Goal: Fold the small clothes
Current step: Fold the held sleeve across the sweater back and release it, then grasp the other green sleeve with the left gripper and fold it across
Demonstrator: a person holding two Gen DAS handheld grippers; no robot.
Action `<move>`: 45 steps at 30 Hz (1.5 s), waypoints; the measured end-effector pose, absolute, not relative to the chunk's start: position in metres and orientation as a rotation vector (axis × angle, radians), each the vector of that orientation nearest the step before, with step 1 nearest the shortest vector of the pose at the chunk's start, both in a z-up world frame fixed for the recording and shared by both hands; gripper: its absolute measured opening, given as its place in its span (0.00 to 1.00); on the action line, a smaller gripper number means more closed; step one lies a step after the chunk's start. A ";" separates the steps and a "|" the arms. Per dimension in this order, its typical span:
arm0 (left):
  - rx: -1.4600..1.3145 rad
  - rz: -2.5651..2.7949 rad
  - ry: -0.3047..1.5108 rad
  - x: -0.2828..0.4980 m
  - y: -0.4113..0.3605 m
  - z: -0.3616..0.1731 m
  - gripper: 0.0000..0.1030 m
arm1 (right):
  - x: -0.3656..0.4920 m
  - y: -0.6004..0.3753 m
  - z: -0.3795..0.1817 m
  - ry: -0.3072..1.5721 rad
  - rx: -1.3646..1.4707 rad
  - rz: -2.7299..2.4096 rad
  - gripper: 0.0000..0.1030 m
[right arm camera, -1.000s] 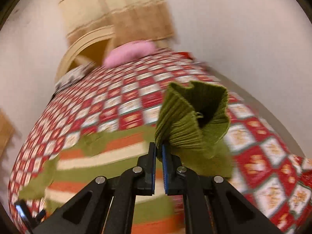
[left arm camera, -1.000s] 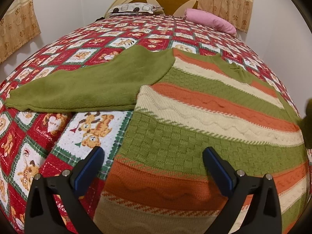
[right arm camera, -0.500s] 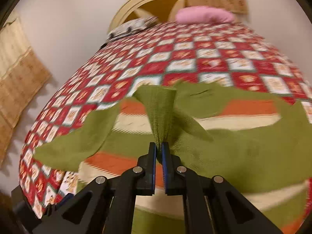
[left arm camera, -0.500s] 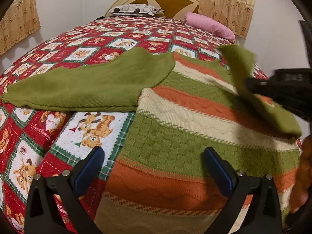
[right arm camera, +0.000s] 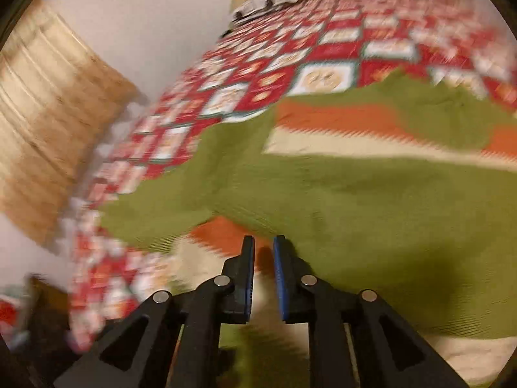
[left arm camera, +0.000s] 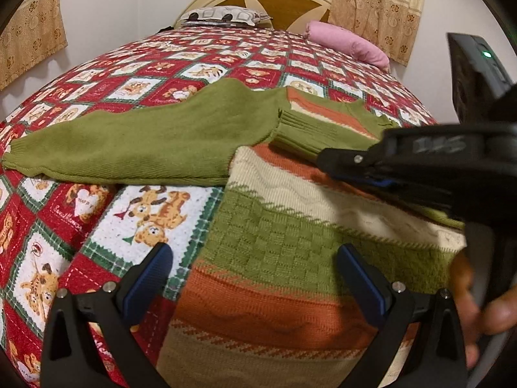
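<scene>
A small knitted sweater (left arm camera: 284,239) with green, orange and cream stripes lies flat on the bed. Its left green sleeve (left arm camera: 135,142) stretches out to the left. Its right sleeve (right arm camera: 371,194) is folded across the chest, cuff (left arm camera: 307,129) near the middle. My left gripper (left arm camera: 255,278) is open and empty, low over the sweater's hem. My right gripper (right arm camera: 263,249) has its jaws slightly parted just above the folded sleeve, holding nothing. It also shows in the left wrist view (left arm camera: 326,158), reaching in from the right.
The bed has a red patchwork quilt (left arm camera: 106,213) with bear prints. A pink pillow (left arm camera: 345,43) and a patterned pillow (left arm camera: 223,16) lie by the headboard. Curtains hang on both sides. The right wrist view is motion-blurred.
My right gripper carried the right sleeve leftwards across the sweater, laid it on the chest and let it go. My left gripper stayed still and open.
</scene>
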State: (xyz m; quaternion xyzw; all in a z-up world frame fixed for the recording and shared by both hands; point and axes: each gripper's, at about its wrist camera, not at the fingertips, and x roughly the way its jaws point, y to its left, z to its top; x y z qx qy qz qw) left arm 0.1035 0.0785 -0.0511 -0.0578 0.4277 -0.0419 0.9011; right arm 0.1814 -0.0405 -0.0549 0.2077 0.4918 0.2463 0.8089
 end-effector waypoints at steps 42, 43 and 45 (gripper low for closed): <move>-0.557 0.472 0.845 0.154 0.387 -0.039 0.67 | 0.070 -0.225 -0.059 0.861 0.258 -0.137 0.70; -0.582 0.470 0.857 0.159 0.392 -0.045 0.64 | 0.070 -0.225 -0.059 0.862 0.257 -0.138 0.70; -0.580 0.489 0.838 0.164 0.391 -0.048 0.63 | 0.070 -0.225 -0.059 0.862 0.257 -0.138 0.70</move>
